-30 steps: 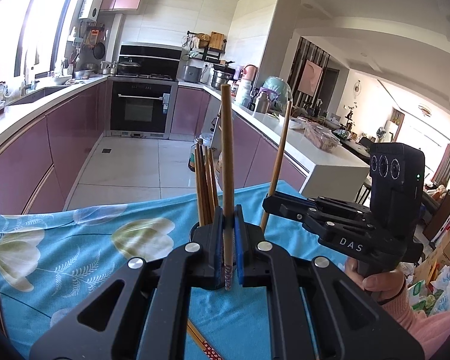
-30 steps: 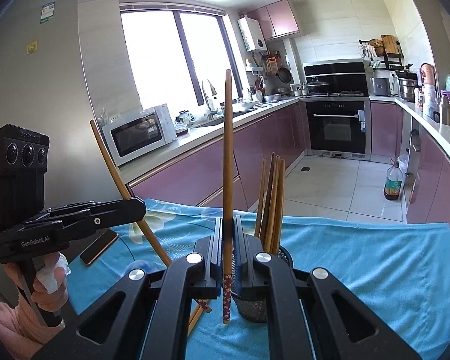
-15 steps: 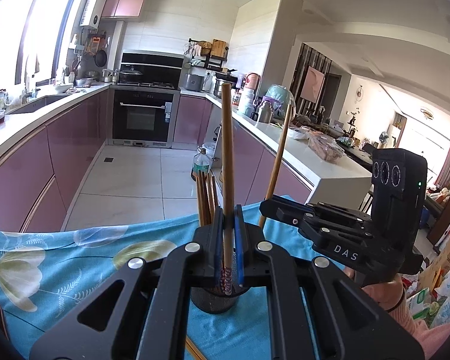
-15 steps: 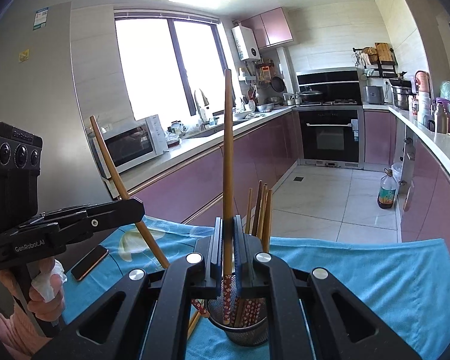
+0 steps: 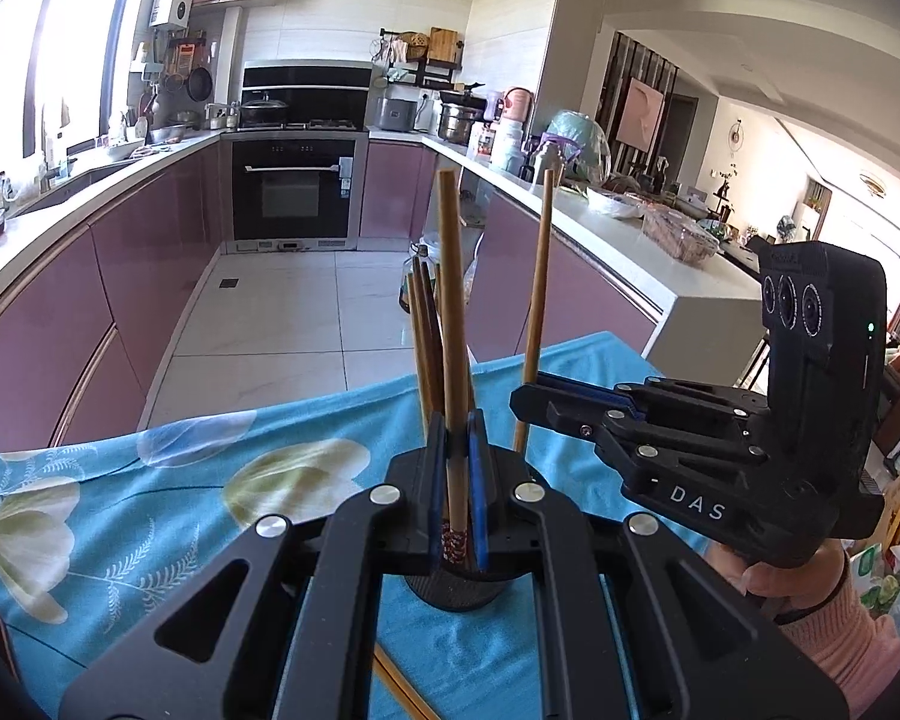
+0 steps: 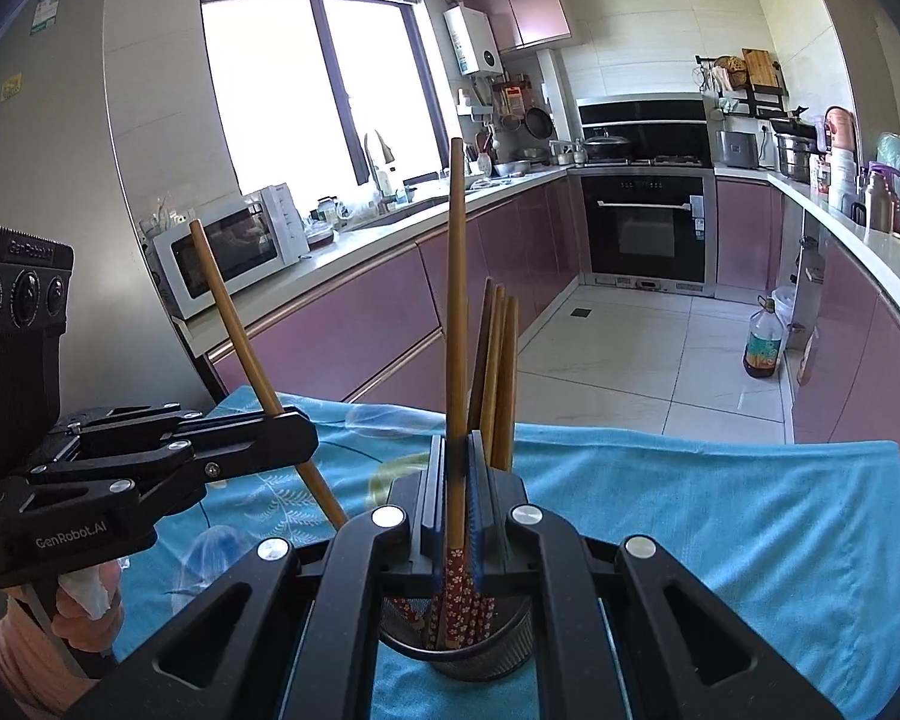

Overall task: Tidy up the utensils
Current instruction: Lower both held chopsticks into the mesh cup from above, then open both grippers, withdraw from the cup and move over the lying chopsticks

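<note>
Both jaws are clamped, my left gripper (image 5: 457, 501) and right gripper (image 6: 459, 507) each pinching one upright chopstick (image 5: 452, 324) over the mesh holder (image 6: 480, 657) on the blue cloth (image 6: 720, 516).

Black handheld grippers, pink sleeves

The left gripper (image 5: 457, 498) and right gripper (image 6: 457, 510) have black linkage arms, silver screws, blue pads and white lettering; a pink ribbed sleeve (image 5: 840, 654) shows lower right.
</note>
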A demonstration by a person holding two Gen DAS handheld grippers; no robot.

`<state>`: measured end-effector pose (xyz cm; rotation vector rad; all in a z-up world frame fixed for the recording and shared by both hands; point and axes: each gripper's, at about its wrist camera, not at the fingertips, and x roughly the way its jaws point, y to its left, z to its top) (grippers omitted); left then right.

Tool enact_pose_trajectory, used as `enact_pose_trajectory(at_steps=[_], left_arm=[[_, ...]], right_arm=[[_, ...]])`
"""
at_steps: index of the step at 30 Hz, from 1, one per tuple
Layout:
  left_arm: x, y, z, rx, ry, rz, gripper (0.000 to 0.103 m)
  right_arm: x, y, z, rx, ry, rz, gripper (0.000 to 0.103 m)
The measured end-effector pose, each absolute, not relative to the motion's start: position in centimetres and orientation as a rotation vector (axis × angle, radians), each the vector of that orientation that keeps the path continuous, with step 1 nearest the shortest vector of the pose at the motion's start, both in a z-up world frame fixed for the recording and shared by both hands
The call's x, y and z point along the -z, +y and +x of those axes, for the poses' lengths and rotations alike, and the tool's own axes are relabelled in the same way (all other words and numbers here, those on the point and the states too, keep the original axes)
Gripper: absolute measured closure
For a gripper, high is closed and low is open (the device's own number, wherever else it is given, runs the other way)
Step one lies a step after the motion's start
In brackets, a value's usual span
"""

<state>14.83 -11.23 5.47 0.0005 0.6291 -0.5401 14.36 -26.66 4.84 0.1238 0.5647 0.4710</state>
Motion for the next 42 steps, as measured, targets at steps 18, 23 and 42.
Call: enact_pose_trajectory(at_steps=[18,23,42], left_arm=[[-2.1,-12.6,19.2,0.55,0.749,0.051,0.095],[-1.9,-11.5,18.4,0.527,0.725,0.032,0.09],[1.7,-2.3,10.7,0.288,0.705,-0.023,0.048]], right_arm=[[-2.9,-26.5,14.9,-0.448,0.655,0.129,0.093],[-3.2,-26.8,14.0,-0.466,0.637,0.141,0.084],[1.4,-20.7,7.3,-0.652,0.767,-0.004,0.056]])
